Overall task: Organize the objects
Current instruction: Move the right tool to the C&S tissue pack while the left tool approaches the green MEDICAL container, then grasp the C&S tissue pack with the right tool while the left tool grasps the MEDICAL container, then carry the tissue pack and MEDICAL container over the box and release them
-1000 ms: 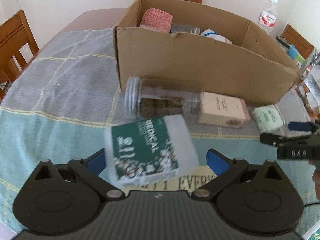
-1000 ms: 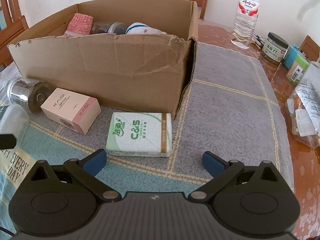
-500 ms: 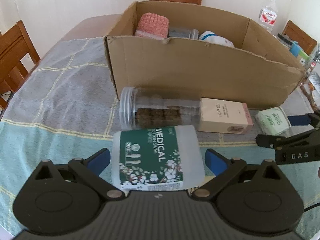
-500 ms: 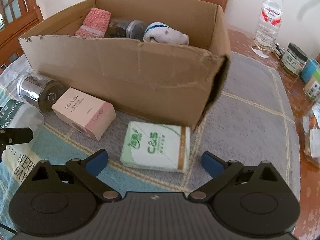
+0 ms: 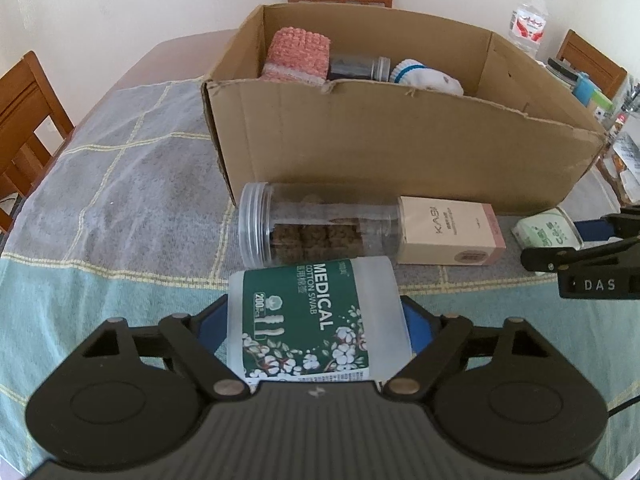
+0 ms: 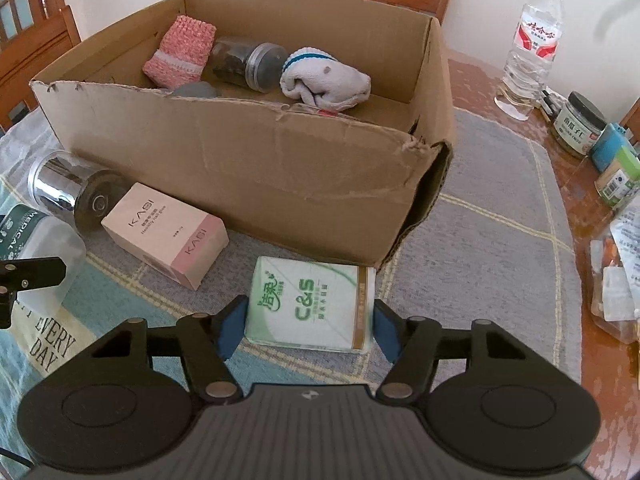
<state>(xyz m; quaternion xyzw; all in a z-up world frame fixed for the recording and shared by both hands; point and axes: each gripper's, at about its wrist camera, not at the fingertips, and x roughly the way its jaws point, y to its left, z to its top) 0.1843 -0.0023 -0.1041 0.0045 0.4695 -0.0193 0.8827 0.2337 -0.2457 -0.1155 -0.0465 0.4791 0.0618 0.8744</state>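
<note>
A translucent cotton swab box point(image 5: 308, 300) with a green "MEDICAL" label sits between the blue pads of my left gripper point(image 5: 314, 322), which is shut on its sides. My right gripper point(image 6: 308, 326) is shut on a white and green tissue pack point(image 6: 312, 300) lying on the cloth just in front of the cardboard box point(image 6: 280, 176). Against the box's front wall lie a clear jar point(image 5: 316, 224) on its side and a pink carton point(image 5: 448, 232). Inside the box are a pink knitted cloth point(image 6: 180, 52), a dark jar point(image 6: 248, 64) and a rolled sock point(image 6: 324, 80).
A checked cloth point(image 5: 120, 184) covers the table. A water bottle point(image 6: 532, 44), small jars point(image 6: 576, 124) and plastic packets point(image 6: 616, 280) crowd the right edge. Wooden chairs point(image 5: 24, 116) stand to the left and behind the table.
Both grippers went from open to shut: the left closed on the cotton swab box, the right moved forward and closed on the tissue pack.
</note>
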